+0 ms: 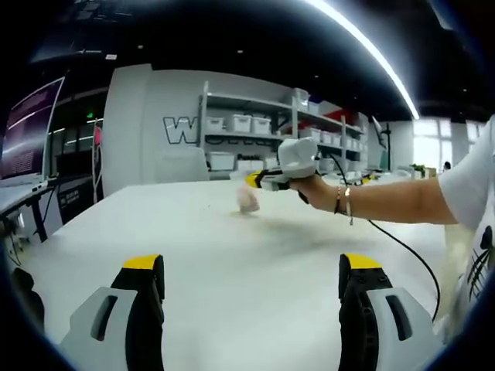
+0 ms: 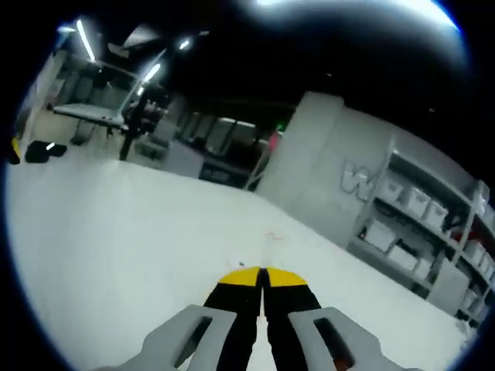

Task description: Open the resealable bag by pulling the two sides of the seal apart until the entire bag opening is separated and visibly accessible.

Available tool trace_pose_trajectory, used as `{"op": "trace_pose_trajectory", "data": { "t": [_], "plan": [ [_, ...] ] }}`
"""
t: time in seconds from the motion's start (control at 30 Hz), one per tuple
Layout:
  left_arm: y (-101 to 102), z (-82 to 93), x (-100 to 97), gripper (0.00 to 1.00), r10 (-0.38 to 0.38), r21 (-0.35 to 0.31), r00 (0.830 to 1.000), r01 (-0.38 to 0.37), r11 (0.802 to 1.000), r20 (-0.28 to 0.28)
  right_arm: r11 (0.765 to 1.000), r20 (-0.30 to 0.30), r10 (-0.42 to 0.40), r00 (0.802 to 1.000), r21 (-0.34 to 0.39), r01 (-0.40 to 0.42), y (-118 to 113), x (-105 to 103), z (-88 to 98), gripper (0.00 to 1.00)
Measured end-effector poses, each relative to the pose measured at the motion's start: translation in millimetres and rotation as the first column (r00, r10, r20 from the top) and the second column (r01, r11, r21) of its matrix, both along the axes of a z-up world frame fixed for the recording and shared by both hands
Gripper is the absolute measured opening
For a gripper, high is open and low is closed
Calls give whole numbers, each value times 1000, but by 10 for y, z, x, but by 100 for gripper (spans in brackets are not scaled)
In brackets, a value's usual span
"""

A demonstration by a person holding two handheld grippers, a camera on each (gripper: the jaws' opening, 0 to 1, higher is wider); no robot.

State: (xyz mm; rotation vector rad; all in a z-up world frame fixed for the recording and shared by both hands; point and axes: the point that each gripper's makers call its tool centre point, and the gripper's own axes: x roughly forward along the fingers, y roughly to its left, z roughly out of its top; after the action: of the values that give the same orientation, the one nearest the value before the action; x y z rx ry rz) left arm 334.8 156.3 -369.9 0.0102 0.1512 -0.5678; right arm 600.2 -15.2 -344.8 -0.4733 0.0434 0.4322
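Note:
In the left gripper view a small clear, pinkish resealable bag (image 1: 247, 200) shows blurred over the white table (image 1: 232, 294). It hangs just under the yellow tips of my right gripper (image 1: 252, 180), which a hand (image 1: 309, 188) holds mid-table. In the right gripper view the right gripper (image 2: 263, 275) has its jaws pressed together; the bag is hidden below them. My left gripper (image 1: 253, 263) stays nearer, well short of the bag, jaws wide apart and empty.
A cable (image 1: 402, 247) trails from the right gripper across the table at the right. Shelves with white bins (image 1: 247, 124) stand behind the table. A person's sleeve (image 1: 472, 193) is at the right edge. A monitor (image 1: 31, 127) sits far left.

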Motion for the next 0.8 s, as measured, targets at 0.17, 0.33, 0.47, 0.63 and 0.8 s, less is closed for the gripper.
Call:
{"op": "trace_pose_trajectory", "data": {
  "t": [0.17, 0.33, 0.47, 0.63, 0.8],
  "plan": [
    [13, 24, -40, 92, 1, -3, 1000, -1, 1000, 7, 1000, 4, 6, 1000, 5, -6, 40, -52, 46, 0],
    [28, 38, -76, 92, 2, -4, 1000, -2, 1000, 10, 1000, 7, 12, 1000, 13, -12, 71, -112, 87, 0],
    [43, 72, -104, 92, 6, -5, 1000, -5, 1000, 18, 1000, 16, 11, 1000, 18, -11, 72, -149, 153, 0],
    [40, 76, -135, 93, 6, -6, 1000, -6, 1000, 21, 1000, 22, 9, 1000, 21, -10, 56, -175, 200, 0],
    [29, 101, -168, 93, 6, -3, 1000, -6, 1000, 26, 1000, 25, 12, 1000, 29, -12, 46, -257, 216, 0]
  ]
}}
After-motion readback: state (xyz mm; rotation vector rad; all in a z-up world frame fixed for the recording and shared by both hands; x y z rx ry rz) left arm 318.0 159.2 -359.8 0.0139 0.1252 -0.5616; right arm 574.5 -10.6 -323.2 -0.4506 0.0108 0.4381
